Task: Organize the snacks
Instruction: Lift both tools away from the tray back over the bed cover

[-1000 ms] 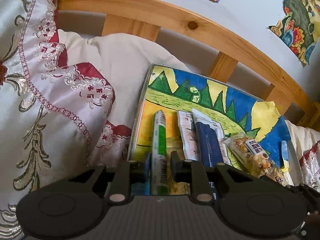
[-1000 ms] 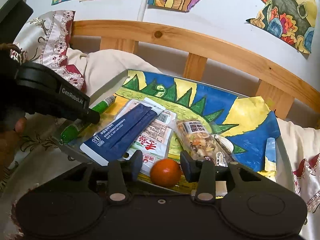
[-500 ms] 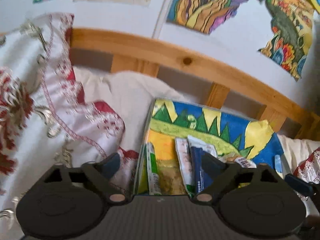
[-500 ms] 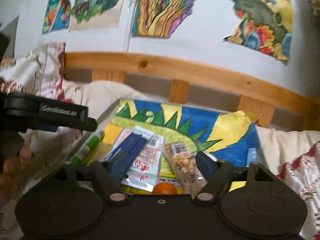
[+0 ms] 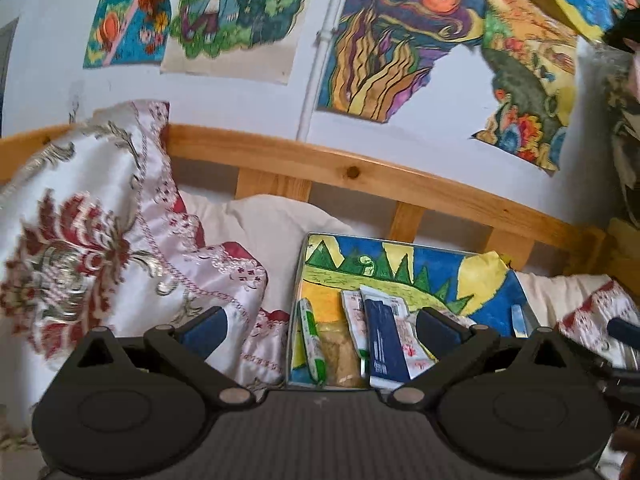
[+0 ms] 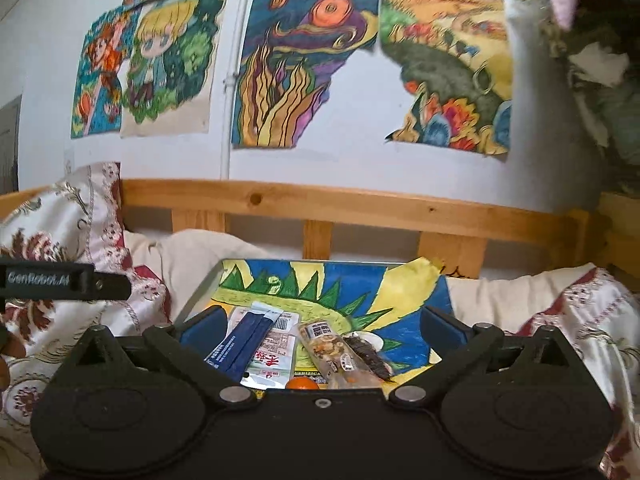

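Note:
A tray [image 5: 440,268] lined with a colourful drawing lies on the bed; it also shows in the right wrist view [image 6: 404,292]. On it lie a green stick snack [image 5: 313,344], a white packet [image 5: 354,320], a dark blue packet [image 5: 383,340] [image 6: 246,340], a red-and-white packet [image 6: 276,354], a clear nut packet [image 6: 334,354] and an orange ball [image 6: 303,383]. My left gripper [image 5: 320,332] is open and empty, above the tray's near edge. My right gripper [image 6: 320,332] is open and empty, above the snacks.
Embroidered red-and-white pillows [image 5: 100,248] lie left of the tray and another [image 6: 580,320] to its right. A wooden bed rail [image 5: 360,172] runs behind. Drawings hang on the wall [image 6: 296,68]. The left gripper's body [image 6: 64,280] shows at the left of the right wrist view.
Both grippers opened, letting go of the green stick and the orange ball, then pulled back and up from the tray. The snacks stay on the tray.

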Available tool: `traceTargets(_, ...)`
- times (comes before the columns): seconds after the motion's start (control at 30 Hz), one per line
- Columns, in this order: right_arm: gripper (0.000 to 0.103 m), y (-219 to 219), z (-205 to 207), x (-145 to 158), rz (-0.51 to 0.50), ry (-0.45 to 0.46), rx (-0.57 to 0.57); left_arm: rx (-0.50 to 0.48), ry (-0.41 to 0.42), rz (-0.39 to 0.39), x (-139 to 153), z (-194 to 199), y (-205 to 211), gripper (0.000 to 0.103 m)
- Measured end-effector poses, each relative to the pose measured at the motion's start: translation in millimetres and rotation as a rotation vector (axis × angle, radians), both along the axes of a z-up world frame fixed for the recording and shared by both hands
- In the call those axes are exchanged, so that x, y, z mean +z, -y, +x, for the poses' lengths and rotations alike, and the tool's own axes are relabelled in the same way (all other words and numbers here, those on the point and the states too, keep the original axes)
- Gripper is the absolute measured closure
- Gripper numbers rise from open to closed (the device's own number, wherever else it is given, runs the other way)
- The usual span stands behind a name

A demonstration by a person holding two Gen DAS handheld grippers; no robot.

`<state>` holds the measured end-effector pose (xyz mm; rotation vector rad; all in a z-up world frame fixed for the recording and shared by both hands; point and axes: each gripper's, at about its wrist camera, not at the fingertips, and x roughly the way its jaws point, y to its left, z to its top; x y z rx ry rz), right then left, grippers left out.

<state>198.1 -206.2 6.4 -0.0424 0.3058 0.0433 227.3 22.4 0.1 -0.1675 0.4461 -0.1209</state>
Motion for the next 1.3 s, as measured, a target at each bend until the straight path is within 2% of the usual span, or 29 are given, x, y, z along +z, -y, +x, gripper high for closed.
traceTargets(0.2, 0.001, 3, -39, 10, 0.0, 0.015, 0.008, -0.021, 0.029, 0.065, 14, -38, 4, 0.001)
traceTargets(0.43, 0.001, 9, -86, 19, 0.005, 0.037, 0.01, 0.001, 0.024, 0.053, 22, -77, 4, 0.0)
traceTargets(0.63, 0.001, 16, -118, 20, 0.027, 0.002, 0.009, -0.011, 0.019, 0.102, 21, -110, 12, 0.0)
traceTargets(0.93, 0.001, 21, -147, 10, 0.044, -0.12, -0.053, 0.03, -0.081, 0.135, 11, -136, 14, 0.0)
traceTargets(1.3, 0.001, 18, -169, 12, 0.058, -0.139, -0.085, 0.055, -0.125, 0.142, 11, -162, 15, 0.0)
